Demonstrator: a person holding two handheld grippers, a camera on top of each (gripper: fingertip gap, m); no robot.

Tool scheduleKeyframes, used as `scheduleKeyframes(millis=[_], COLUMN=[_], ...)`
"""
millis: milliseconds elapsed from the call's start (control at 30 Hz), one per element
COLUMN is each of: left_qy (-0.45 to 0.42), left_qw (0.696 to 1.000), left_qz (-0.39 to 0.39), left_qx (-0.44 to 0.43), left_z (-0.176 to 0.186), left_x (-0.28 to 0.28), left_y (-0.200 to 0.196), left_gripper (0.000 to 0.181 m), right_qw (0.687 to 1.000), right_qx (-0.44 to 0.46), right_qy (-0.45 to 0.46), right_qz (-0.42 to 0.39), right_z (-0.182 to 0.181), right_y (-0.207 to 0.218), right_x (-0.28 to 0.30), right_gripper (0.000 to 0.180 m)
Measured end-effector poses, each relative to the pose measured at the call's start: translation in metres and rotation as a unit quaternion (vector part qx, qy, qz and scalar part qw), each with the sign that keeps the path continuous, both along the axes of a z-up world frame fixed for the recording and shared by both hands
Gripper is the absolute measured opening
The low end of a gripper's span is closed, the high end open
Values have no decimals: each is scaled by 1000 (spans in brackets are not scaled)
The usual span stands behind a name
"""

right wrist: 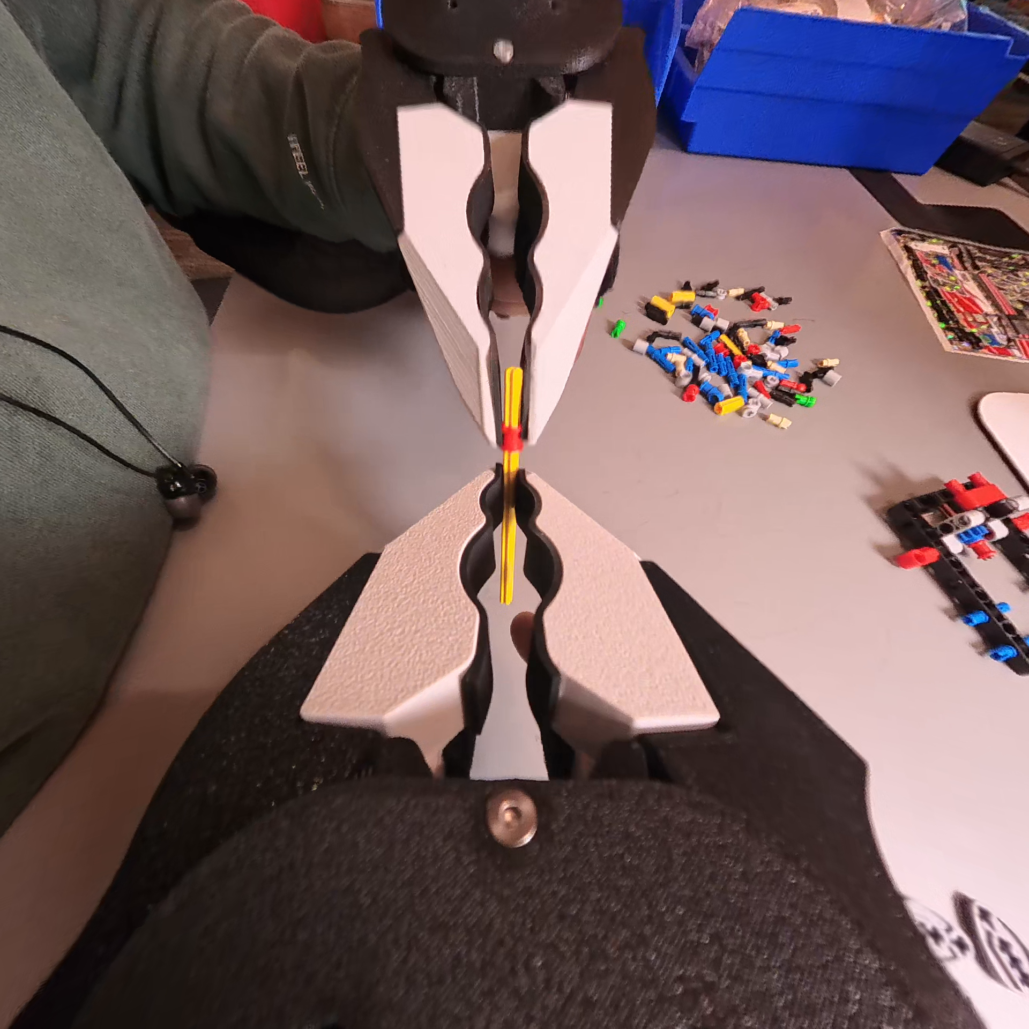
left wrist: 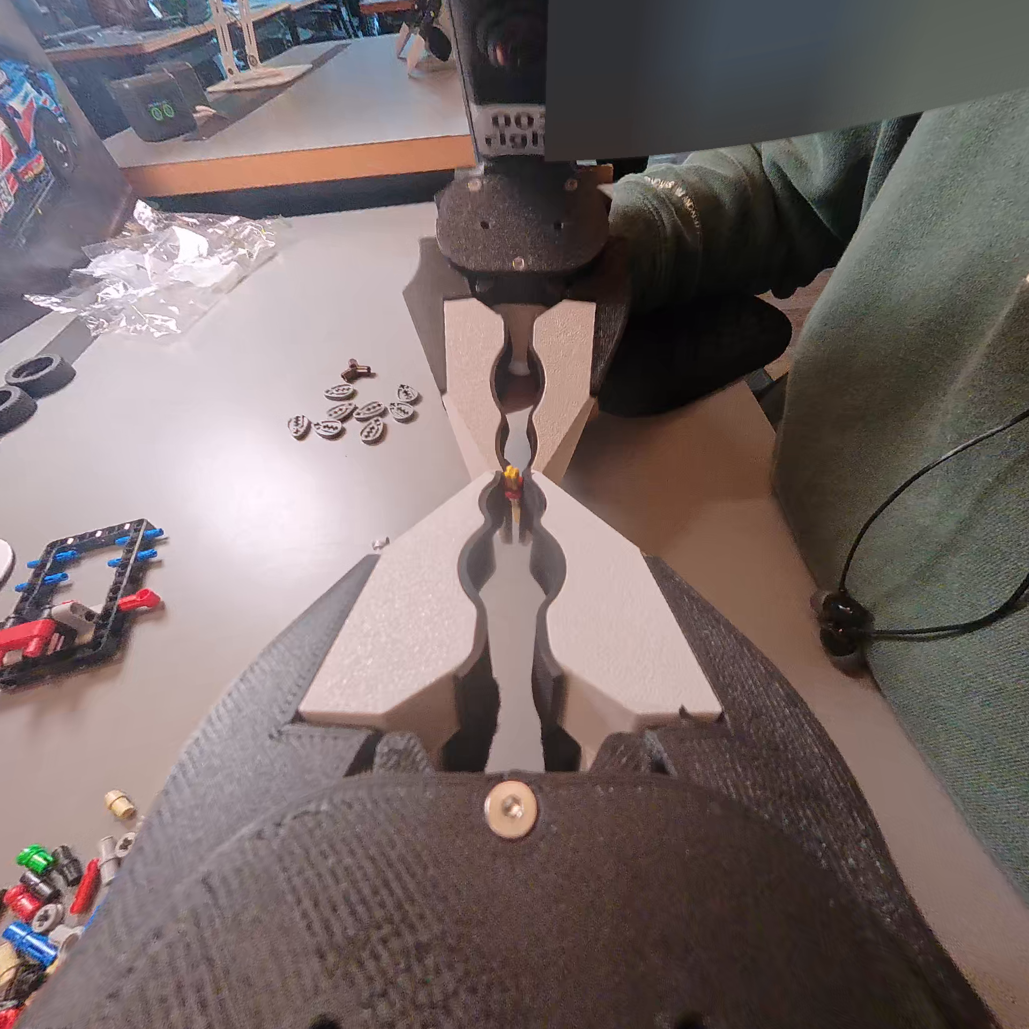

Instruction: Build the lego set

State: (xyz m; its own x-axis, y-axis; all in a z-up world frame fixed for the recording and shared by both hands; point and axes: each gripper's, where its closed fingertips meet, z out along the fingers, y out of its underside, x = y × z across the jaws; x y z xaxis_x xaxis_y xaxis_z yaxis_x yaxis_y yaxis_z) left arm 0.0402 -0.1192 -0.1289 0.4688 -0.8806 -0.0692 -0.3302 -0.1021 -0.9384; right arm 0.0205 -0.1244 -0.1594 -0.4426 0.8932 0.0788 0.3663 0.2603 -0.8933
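counter: pale grey top with a wood-coloured edge
black frame: partly built, flat on the counter, blue pins along its sides, red pieces at one end
loose small parts: mixed pile of blue, red, yellow, grey and black pieces lying together
grey oval pieces: small cluster, a dark connector just beside it
black tyres: two, near the far left edge
clear plastic bags: crumpled, empty-looking
printed sheet: flat by the right edge
blue bin: at the far side
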Motion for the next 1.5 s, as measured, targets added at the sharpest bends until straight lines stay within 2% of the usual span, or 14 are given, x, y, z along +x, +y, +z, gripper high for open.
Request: scheduleKeyframes(millis=[67, 167, 1400, 1500], left_qy=[-13, -9, -8, -1], left_qw=[1000, 1000, 1000, 1000], left_qz=[4, 1, -17, -16], left_qx=[7, 26, -12, -12], left_z=[8, 18, -5, -9], left_x=[-4, -4, -6, -5], left_y=[0, -2, -3, -3], left_gripper=[4, 4, 4, 5], right_qw=[1000, 1000, 1000, 999], right_qx=[6, -3, 19, 43], right_qy=[-6, 9, -20, -25], right_qz=[-8, -10, -8, -11], right_z=[-5, 5, -7, -10], right_y=[5, 2, 1, 3], right_x=[2, 1, 2, 2], right_gripper=[2, 2, 1, 1])
